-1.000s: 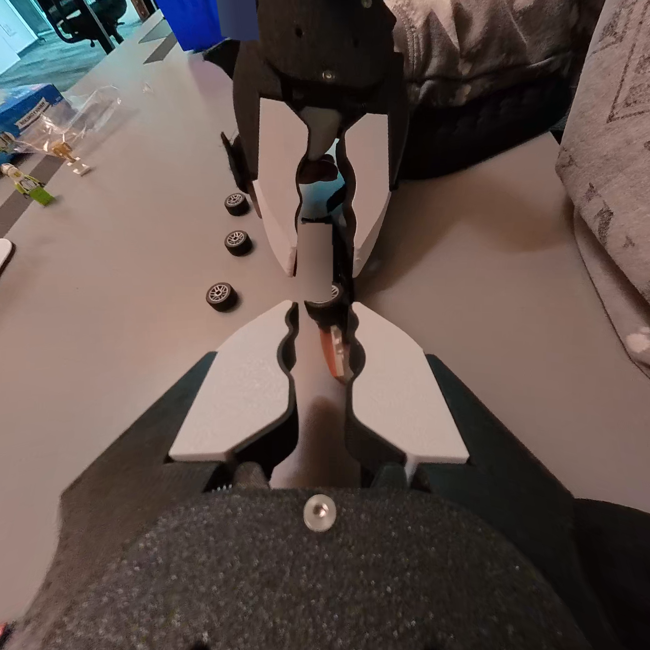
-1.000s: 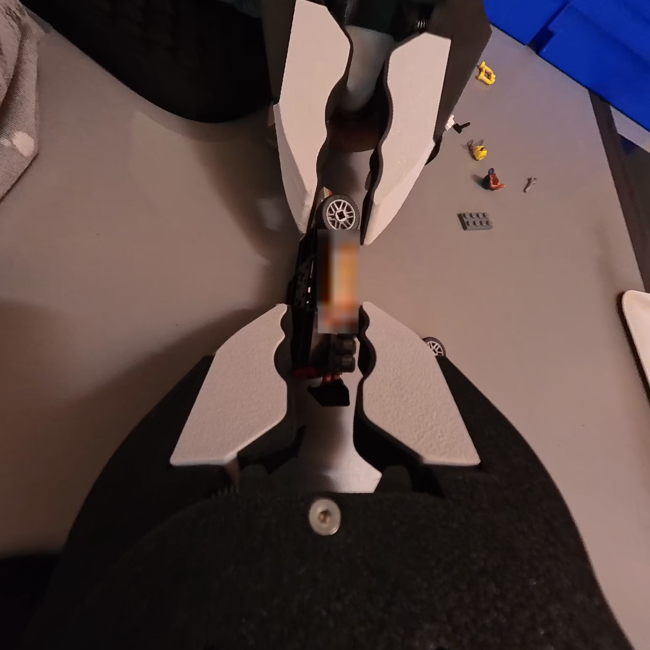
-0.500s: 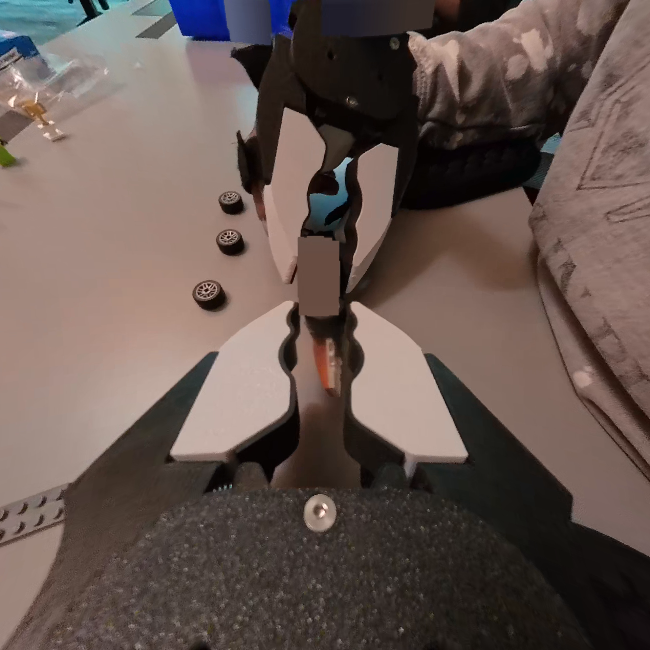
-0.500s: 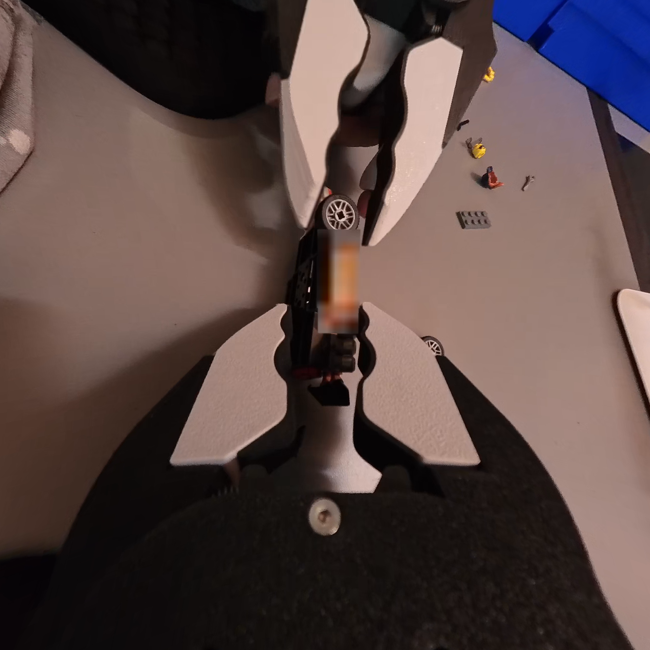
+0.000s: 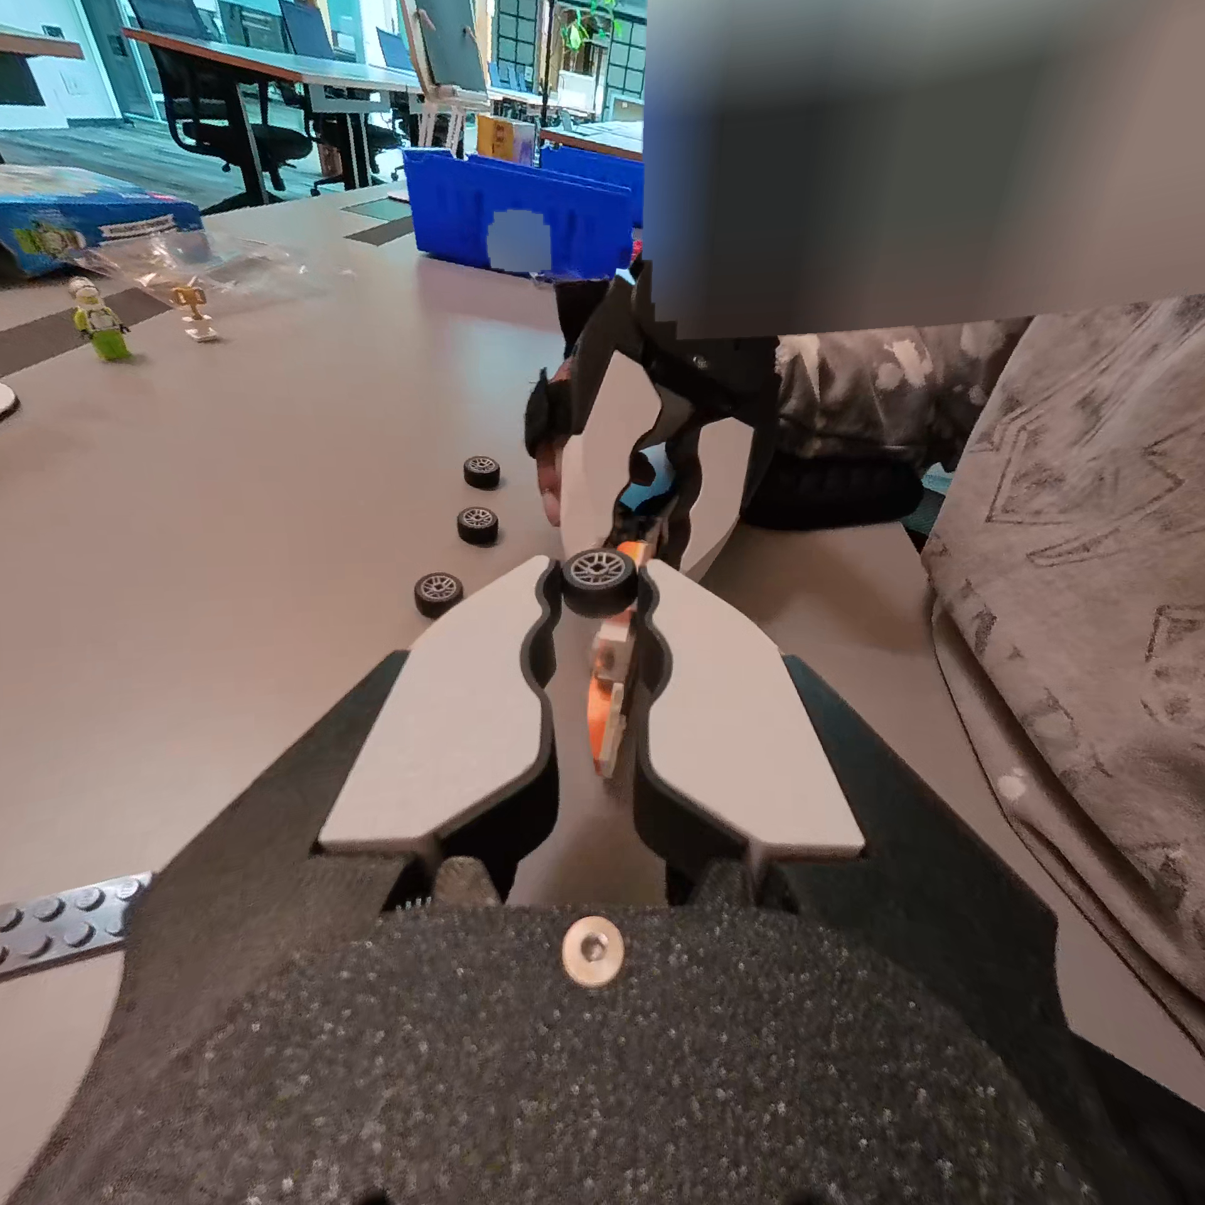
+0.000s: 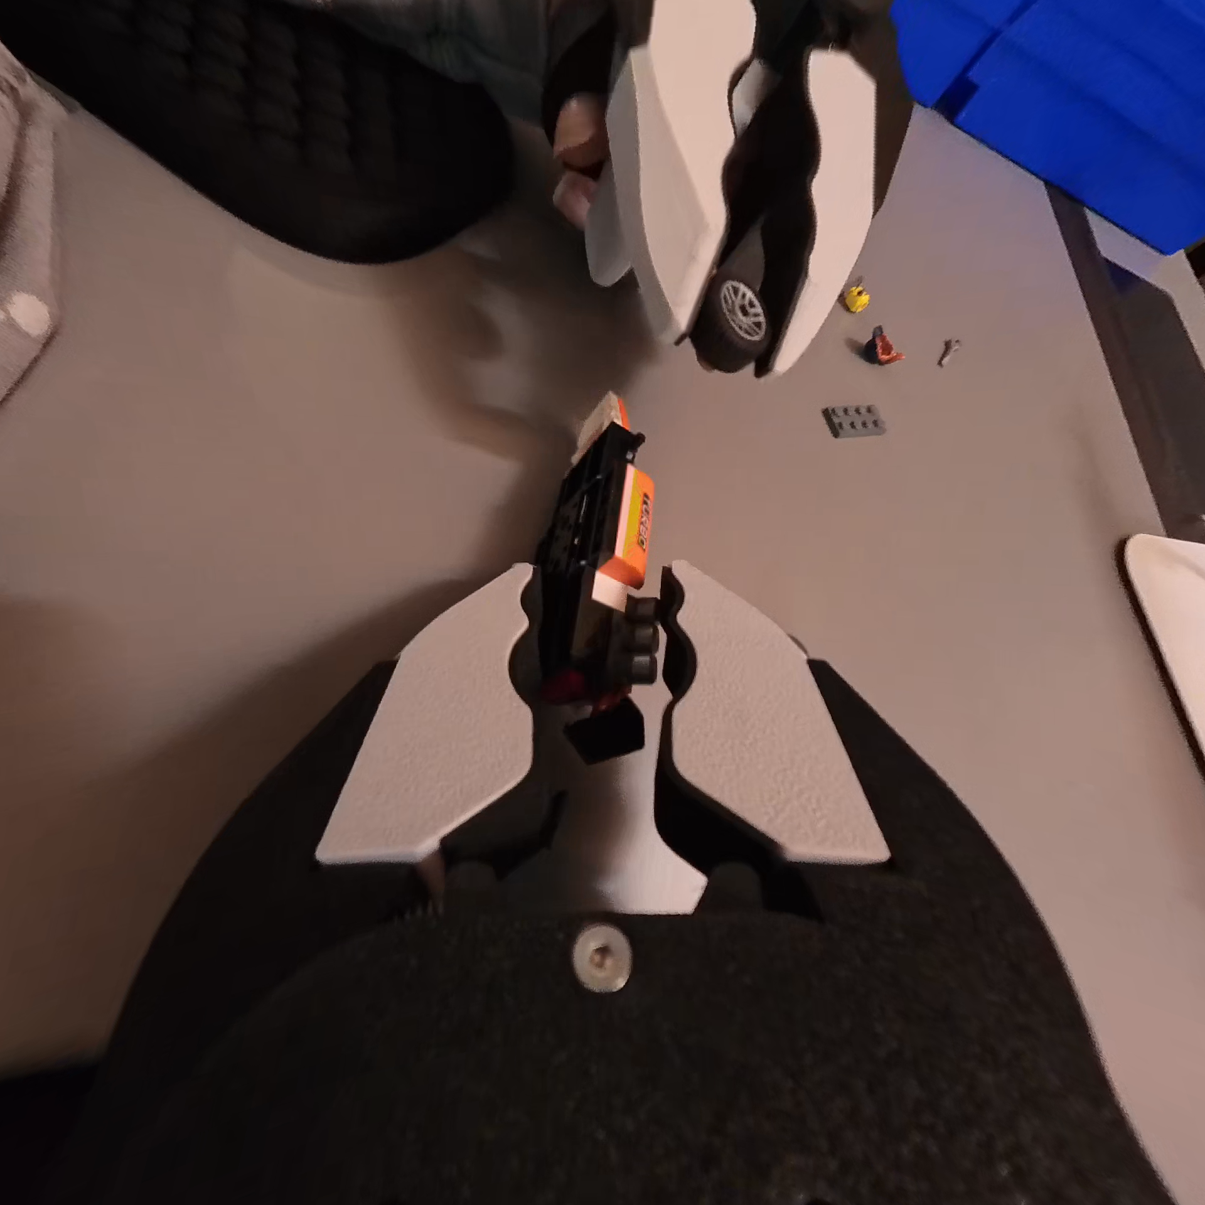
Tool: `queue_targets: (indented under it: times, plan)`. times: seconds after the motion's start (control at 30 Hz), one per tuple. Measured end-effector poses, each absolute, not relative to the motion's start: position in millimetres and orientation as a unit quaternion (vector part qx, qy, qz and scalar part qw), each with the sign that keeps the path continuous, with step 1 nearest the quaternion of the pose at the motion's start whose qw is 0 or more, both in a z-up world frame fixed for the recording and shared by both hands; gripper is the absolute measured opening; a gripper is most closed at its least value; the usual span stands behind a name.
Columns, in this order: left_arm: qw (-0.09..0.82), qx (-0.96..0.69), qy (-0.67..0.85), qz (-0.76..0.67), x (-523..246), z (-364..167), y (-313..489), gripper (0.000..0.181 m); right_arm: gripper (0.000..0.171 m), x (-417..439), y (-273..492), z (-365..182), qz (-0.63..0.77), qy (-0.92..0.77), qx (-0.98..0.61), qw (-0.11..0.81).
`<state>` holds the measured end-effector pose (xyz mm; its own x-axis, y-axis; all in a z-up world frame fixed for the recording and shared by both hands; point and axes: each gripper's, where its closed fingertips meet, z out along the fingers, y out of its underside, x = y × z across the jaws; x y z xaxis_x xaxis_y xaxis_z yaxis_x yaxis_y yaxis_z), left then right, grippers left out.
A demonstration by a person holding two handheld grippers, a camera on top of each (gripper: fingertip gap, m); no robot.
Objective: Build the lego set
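My left gripper [image 5: 596, 568] is shut on a black wheel with a grey rim [image 5: 598, 579], pinched at the fingertips. My right gripper [image 6: 596, 577] is shut on the rear of an orange, white and black lego car [image 6: 629, 521], held on its side with the nose pointing away. In the right wrist view the left gripper [image 6: 740, 355] hovers beyond the car's nose with the wheel [image 6: 740, 316], apart from the car. In the left wrist view the car [image 5: 606, 704] shows just under the wheel, and the right gripper [image 5: 645, 535] is behind it.
Three loose wheels [image 5: 478, 525] lie in a row on the grey table. A green minifigure [image 5: 101, 323], a small trophy [image 5: 195, 306] and a blue bin [image 5: 521, 208] stand farther off. A grey plate [image 6: 854, 420] and small pieces [image 6: 880, 349] lie to the right. A person's sleeve [image 5: 1076, 587] borders the table. Some 6 cm of space lies between my two pairs of fingers. The grey plate [image 6: 854, 420] is about equally far from each gripper, around 15 cm.
The left gripper, still holding the wheel, has lifted and drawn away from the car's front end, where the wheel sat before. The right gripper still holds the car, now slightly tilted.
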<state>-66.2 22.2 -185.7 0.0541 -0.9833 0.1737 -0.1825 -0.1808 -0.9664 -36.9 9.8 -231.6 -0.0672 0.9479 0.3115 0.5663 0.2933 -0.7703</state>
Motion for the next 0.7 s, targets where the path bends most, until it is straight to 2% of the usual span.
queue_targets:
  times: [0.3,0.7]
  plan:
    - [0.393,-0.609,0.475,-0.500,-65,-188,24,0.021,0.030,-34,11,-235,0.227,-0.694,-0.555,0.398]
    - [0.380,-0.596,0.532,-0.466,-58,-198,8,0.021,0.033,-36,9,-236,0.237,-0.690,-0.575,0.371]
